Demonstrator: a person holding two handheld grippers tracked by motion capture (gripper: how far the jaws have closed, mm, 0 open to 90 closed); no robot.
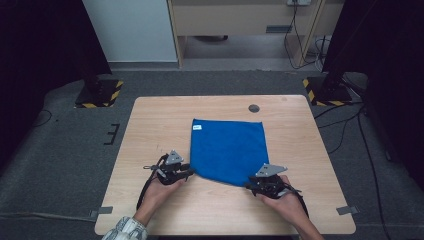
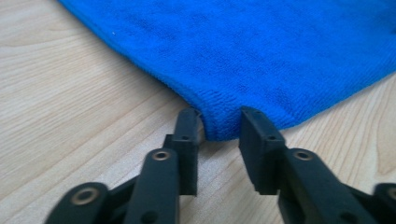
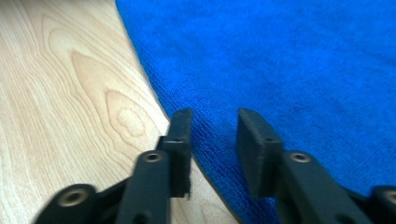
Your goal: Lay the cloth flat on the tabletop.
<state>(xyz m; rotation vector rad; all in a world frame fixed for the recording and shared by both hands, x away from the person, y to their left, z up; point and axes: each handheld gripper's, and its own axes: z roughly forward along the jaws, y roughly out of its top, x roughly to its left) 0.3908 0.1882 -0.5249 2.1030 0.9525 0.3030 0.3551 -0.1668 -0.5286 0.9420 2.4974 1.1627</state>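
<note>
A blue cloth [image 1: 227,150] lies flat on the wooden table [image 1: 150,125], a little right of the middle, its far edge running parallel to the table's far edge and a small white label [image 1: 196,128] showing at its far left corner. A round dark grommet [image 1: 254,108] sits in the tabletop just beyond the cloth.

The left gripper [image 1: 187,172] rests on the table at the cloth's near left corner. In the left gripper view its jaws stand parted, one on each side of that rounded corner [image 2: 219,123] – the hem lies between them, not yet pinched.

The right gripper [image 1: 248,186] is at the cloth's near right corner, close to the table's near edge. In the right gripper view its jaws are likewise apart, the left jaw over the cloth's edge where it meets bare wood, the right jaw over the blue pile [image 3: 289,70] – nothing is clamped.

Both hands come in from the near edge of the table, a patterned sleeve [image 1: 125,230] on the left forearm
</note>
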